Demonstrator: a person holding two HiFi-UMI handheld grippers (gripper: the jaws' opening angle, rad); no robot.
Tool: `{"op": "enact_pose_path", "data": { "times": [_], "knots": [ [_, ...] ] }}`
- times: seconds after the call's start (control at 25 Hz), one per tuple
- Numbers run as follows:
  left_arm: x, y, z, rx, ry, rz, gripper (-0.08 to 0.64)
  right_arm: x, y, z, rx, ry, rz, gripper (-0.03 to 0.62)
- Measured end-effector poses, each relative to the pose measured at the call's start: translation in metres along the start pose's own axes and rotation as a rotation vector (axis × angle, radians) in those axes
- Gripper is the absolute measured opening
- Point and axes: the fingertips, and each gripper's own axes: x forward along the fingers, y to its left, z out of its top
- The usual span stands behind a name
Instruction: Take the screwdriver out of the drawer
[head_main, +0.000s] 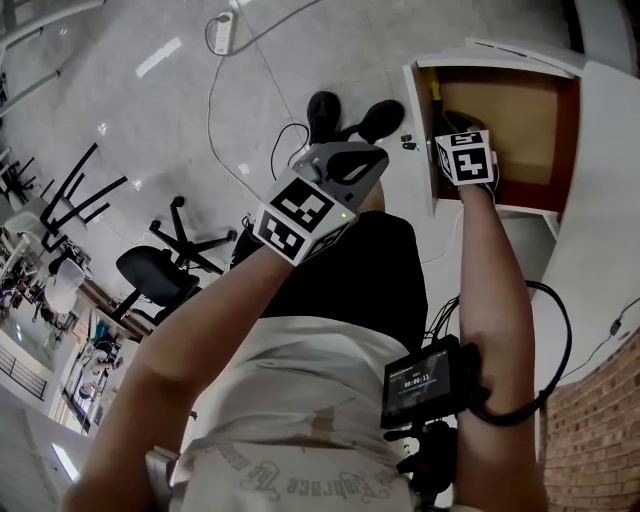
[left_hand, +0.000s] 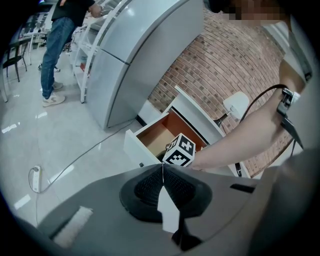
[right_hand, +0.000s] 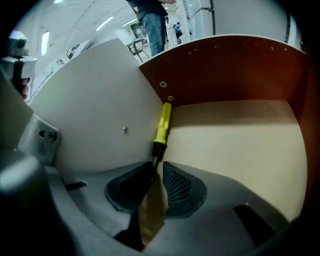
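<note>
The yellow-handled screwdriver (right_hand: 162, 121) lies along the left inner wall of the open wooden drawer (right_hand: 235, 140). Its dark shaft runs down between the pads of my right gripper (right_hand: 157, 162), which is closed on it. In the head view the right gripper (head_main: 464, 150) reaches down into the drawer (head_main: 505, 125), and the screwdriver's handle (head_main: 435, 90) shows at the drawer's left corner. My left gripper (head_main: 358, 158) hangs shut and empty over the floor, left of the drawer. The left gripper (left_hand: 162, 168) looks at the drawer (left_hand: 152, 134) from outside.
The white drawer front (head_main: 420, 140) stands out over a glossy floor crossed by cables and a power strip (head_main: 222, 30). An office chair (head_main: 160, 270) is to the left. A grey fridge (left_hand: 140, 55), a brick wall (left_hand: 235, 65) and a standing person (left_hand: 56, 45) are behind.
</note>
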Motion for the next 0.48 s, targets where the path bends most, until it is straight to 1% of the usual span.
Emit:
{"op": "enact_pose_path", "data": {
  "times": [0.12, 0.28, 0.36, 0.48],
  "knots": [
    [0.003, -0.002, -0.005, -0.016, 0.002, 0.0, 0.006, 0.0, 0.0, -0.002, -0.051, 0.005, -0.016, 0.054],
    [0.004, -0.005, -0.011, -0.02, 0.016, -0.009, 0.006, 0.001, 0.003, 0.0, -0.081, 0.015, -0.019, 0.052],
    [0.005, -0.006, -0.012, -0.018, 0.024, -0.013, 0.006, 0.001, 0.005, 0.001, -0.088, 0.015, -0.006, 0.049],
    [0.008, -0.009, -0.01, -0.018, 0.024, -0.019, 0.006, 0.0, 0.002, 0.0, -0.06, 0.01, 0.021, 0.041]
  ]
}}
